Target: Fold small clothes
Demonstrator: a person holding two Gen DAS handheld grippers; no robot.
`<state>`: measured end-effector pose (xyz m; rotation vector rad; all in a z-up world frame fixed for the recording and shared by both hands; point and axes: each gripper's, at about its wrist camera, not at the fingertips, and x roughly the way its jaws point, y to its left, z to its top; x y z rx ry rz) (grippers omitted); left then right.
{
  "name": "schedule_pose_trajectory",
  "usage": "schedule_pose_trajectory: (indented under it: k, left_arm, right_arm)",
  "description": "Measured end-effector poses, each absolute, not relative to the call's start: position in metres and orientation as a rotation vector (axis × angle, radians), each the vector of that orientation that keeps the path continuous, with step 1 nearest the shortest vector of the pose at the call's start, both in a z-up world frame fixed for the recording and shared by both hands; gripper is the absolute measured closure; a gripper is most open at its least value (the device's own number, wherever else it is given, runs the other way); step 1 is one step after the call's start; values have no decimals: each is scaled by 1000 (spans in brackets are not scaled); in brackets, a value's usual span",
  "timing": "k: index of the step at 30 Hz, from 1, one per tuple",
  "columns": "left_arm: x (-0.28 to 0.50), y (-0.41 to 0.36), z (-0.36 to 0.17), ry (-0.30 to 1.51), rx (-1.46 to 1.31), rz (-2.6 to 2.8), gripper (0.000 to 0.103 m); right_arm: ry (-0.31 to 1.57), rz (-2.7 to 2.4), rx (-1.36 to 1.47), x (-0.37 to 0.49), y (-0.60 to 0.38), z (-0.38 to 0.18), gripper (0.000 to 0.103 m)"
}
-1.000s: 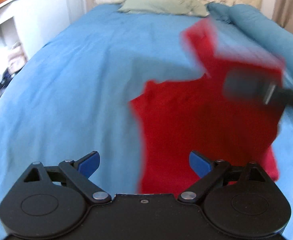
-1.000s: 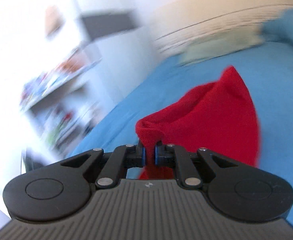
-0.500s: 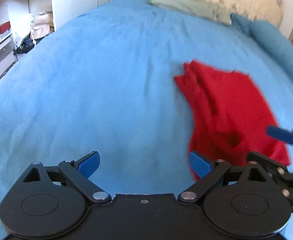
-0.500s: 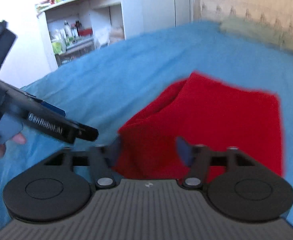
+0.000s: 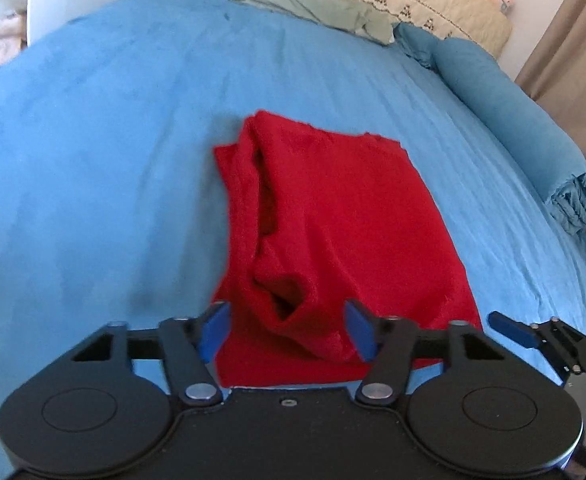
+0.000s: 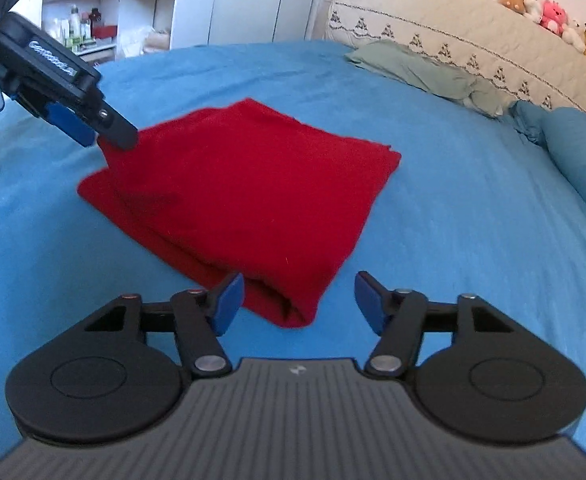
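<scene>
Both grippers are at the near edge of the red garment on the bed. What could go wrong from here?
The left gripper is closing around a bunched ridge of the red garment; it may pinch only the top layer. The right gripper, also closing, frames just a corner and could miss it, leaving the fold lopsided.

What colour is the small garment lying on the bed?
Plain red garment, no pattern visible; the right wrist view shows it best.
</scene>
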<state>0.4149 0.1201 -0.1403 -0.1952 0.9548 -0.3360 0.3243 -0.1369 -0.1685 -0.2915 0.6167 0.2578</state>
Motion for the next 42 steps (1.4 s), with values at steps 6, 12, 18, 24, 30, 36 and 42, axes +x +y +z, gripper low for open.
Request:
schedule_pose_trajectory:
  k: [6,12,18,24,30,36,42]
  left_arm:
    - [414,127,-154,975,-210,-325,94]
    - [404,161,-171,997,-422,-337,93]
    - [398,185,-176,990,-603,-341,87]
    - [379,187,-142,864,-441,-230,46]
    - [390,172,-156,910,-348,-209,48]
    - [383,164,-162,915,-233,-220,48]
    - [386,160,-166,918,-197,-221,47]
  right_arm:
    - [672,217,-322,342,-132,-187,75]
    - [682,215,-123,339,-160,-184,83]
    - [711,227,-8,342,-178,-196,81]
    - [634,239,-41,326,-182,-172,28]
    - [639,187,6,342,-181,-165,26]
    - [572,187,147,334,-193,-150,20]
    - [670,123,90,351,-188,-170,22]
